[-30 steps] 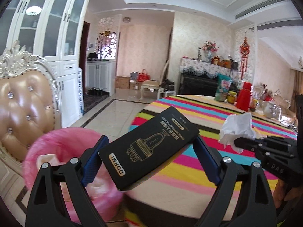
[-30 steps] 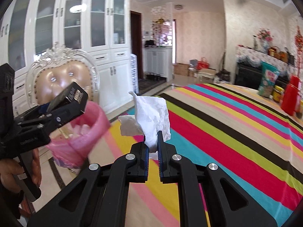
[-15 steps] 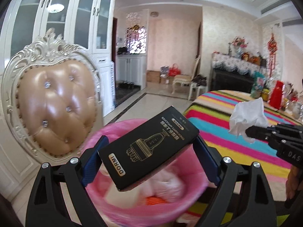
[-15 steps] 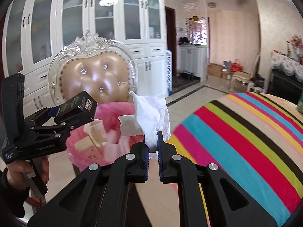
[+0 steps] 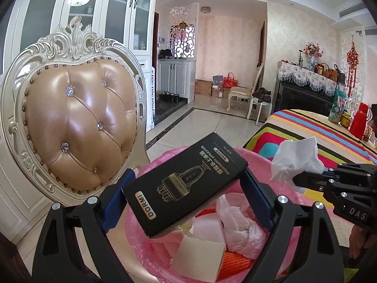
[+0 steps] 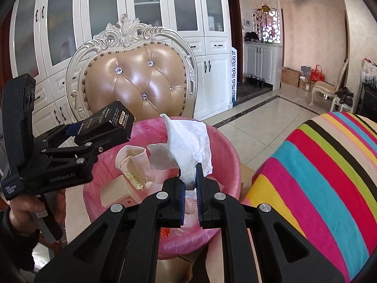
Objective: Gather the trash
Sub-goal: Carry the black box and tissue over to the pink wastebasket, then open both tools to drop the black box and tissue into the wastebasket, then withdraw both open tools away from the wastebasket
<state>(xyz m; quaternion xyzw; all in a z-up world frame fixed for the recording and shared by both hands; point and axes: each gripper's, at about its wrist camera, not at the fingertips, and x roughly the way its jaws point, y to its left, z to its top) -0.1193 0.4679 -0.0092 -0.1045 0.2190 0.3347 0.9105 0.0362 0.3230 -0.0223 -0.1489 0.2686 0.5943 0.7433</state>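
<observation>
- The pink-lined bin point(image 6: 226, 146) sits low between the padded chair point(image 6: 139, 80) and the striped worktop point(image 6: 329, 165), already part-filled with paper and plastic bags. It looks light, so a knock from either tool may tip or shift it, and anything dropped near the rim could bounce out.
- The left tool point(image 5: 186, 198) is clenched across the black box point(image 5: 186, 184), which hangs tilted over the bin mouth, its near corner lowest. Because the box is wide and flat, I judge that on release it may land on edge against the lining and rest on the rim, or slide to the floor on the chair side.
- The right tool point(image 6: 189, 184) pinches the white tissue point(image 6: 188, 146) by its lower end, over the bin's worktop side. Being so light, the tissue may cling to the pads or drift past the rim when let go.
- The two tools are close over one opening; dropping together risks a collision.
</observation>
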